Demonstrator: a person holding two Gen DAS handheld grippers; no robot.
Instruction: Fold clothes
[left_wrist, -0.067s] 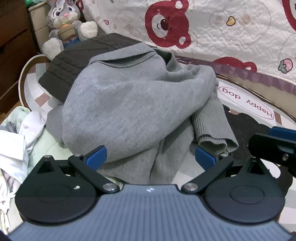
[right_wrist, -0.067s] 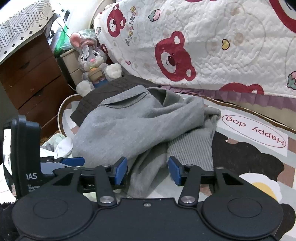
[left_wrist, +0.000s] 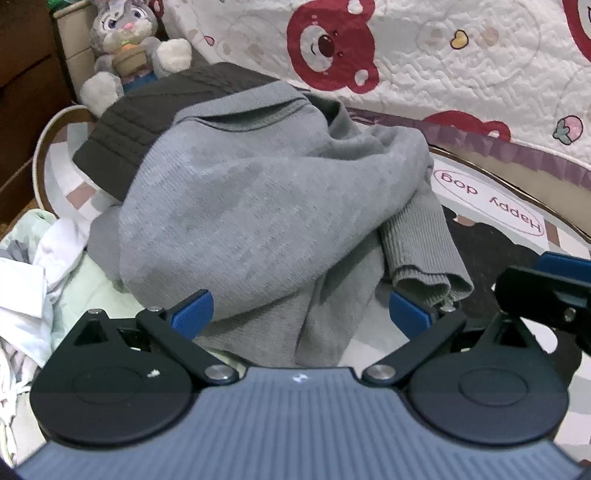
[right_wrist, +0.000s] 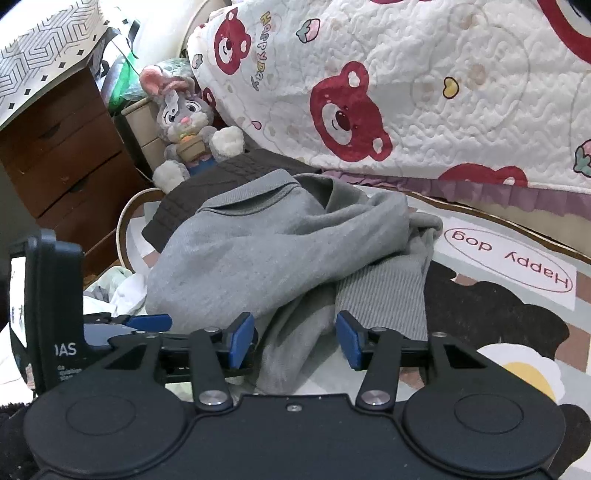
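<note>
Both my tongs spread wide before a heaped grey knit sweater.

At ten o'clock a plush rabbit (right_wrist: 184, 122) sits behind a dark cable-knit garment (left_wrist: 147, 122). My left gripper (left_wrist: 301, 314) gapes apart, empty; the soft, rumpled grey sweater (left_wrist: 258, 206) mounds at twelve. My right gripper (right_wrist: 295, 341) also stands parted around a hanging fold, ribbed cuff (right_wrist: 384, 299) at one o'clock.

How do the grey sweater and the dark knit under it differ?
Colour: the grey sweater is light grey; the dark knit is brown-black.
Texture: the grey sweater is a fine knit with a ribbed cuff; the dark knit has a raised cable pattern.
Pose: the grey sweater lies crumpled on top, a sleeve trailing toward the grippers; the dark knit lies mostly covered beneath, only its far edge showing.
Both are unfolded knitwear on the printed mat.
</note>
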